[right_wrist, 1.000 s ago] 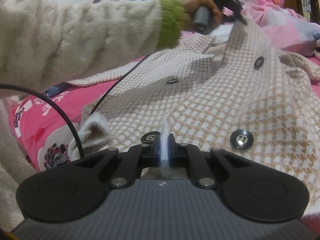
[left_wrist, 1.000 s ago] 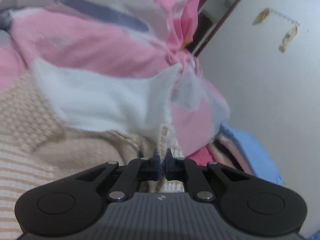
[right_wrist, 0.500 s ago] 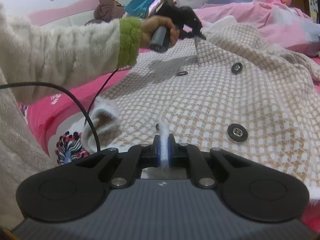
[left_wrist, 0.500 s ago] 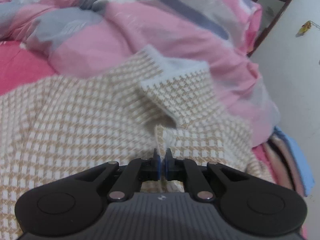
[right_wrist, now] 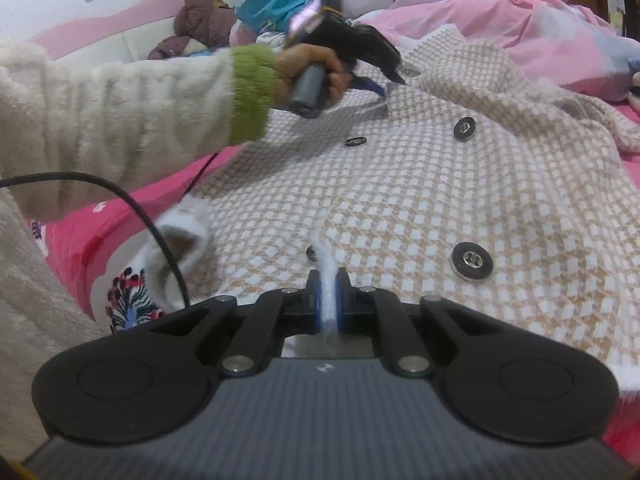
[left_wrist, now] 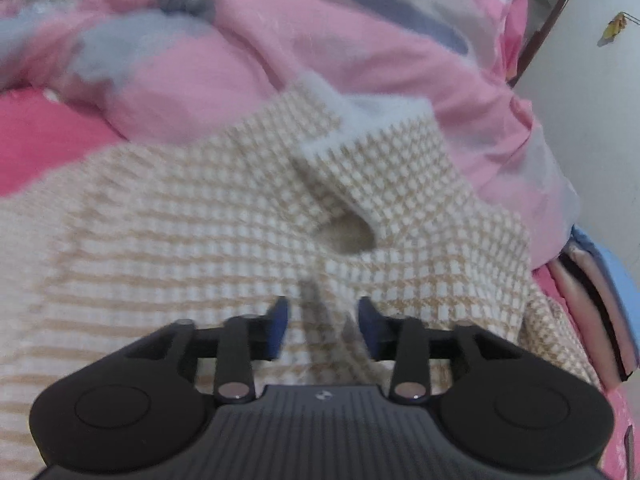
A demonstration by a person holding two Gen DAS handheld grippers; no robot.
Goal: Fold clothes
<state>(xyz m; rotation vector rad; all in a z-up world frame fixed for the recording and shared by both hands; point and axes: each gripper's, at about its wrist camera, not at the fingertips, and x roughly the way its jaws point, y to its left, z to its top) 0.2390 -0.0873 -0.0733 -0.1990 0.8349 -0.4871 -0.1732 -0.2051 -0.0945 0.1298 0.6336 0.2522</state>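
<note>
A beige-and-white checked coat [right_wrist: 420,184] with black buttons lies spread on the bed, white fleece lining showing at its edges. In the left wrist view the coat [left_wrist: 192,216] fills the foreground, a folded collar flap [left_wrist: 384,164] ahead. My left gripper [left_wrist: 323,322] is open, a loose ridge of the fabric lying between its fingers. From the right wrist camera that left gripper [right_wrist: 390,84] hangs over the coat's far collar, held by a hand in a fluffy cream sleeve. My right gripper [right_wrist: 329,300] is shut on the coat's white-lined near edge.
A pink, white and grey duvet [left_wrist: 320,48] is bunched beyond the coat. The bright pink bedsheet [right_wrist: 100,236] shows at left, crossed by a black cable [right_wrist: 120,196]. Folded clothes [left_wrist: 600,300] sit at the bed's right edge by the white wall. Toys and garments [right_wrist: 208,16] pile far back.
My left gripper lowered the coat's collar end onto the bed and opened, releasing the fabric. The coat settled flatter. My right gripper stayed shut on the near edge.
</note>
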